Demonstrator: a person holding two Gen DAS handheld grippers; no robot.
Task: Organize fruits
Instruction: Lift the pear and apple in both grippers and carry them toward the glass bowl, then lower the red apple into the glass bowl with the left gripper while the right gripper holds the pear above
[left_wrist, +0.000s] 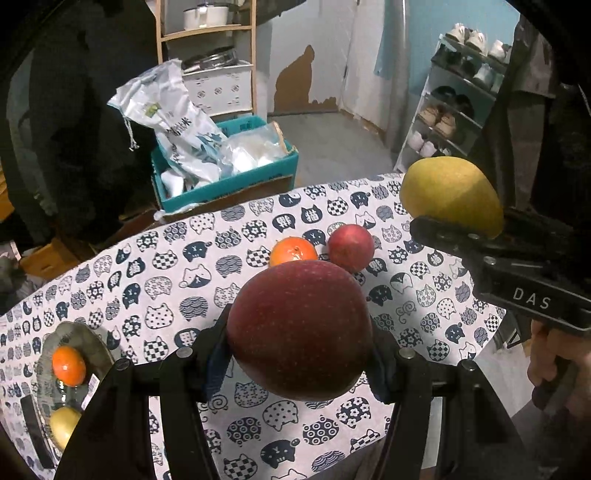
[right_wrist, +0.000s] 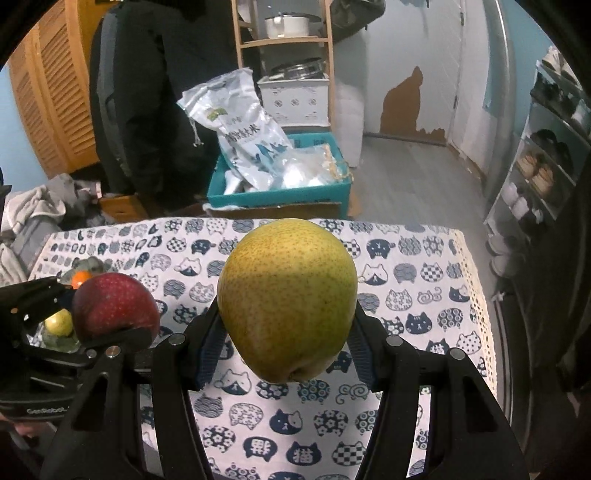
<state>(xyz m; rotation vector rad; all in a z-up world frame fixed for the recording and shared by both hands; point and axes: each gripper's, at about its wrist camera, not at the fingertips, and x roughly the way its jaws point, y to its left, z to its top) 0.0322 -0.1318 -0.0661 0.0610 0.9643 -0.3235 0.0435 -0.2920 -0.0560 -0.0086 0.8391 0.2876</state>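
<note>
My left gripper (left_wrist: 299, 343) is shut on a big dark red apple (left_wrist: 299, 328) and holds it above the cat-print tablecloth (left_wrist: 166, 273). My right gripper (right_wrist: 286, 321) is shut on a yellow-green pear (right_wrist: 286, 299), also held above the cloth; the pear also shows at the right in the left wrist view (left_wrist: 450, 194). The apple shows at the left in the right wrist view (right_wrist: 114, 308). An orange (left_wrist: 293, 253) and a small red apple (left_wrist: 351, 245) lie on the cloth beyond the big apple. A glass plate (left_wrist: 88, 343) at the left holds an orange (left_wrist: 69, 365) and a yellow fruit (left_wrist: 64, 424).
A teal crate (left_wrist: 225, 177) with plastic bags stands on the floor beyond the table's far edge. A wooden shelf (left_wrist: 207, 33) stands behind it. A shoe rack (left_wrist: 454, 99) is at the right. A dark jacket (right_wrist: 147, 92) hangs at the left.
</note>
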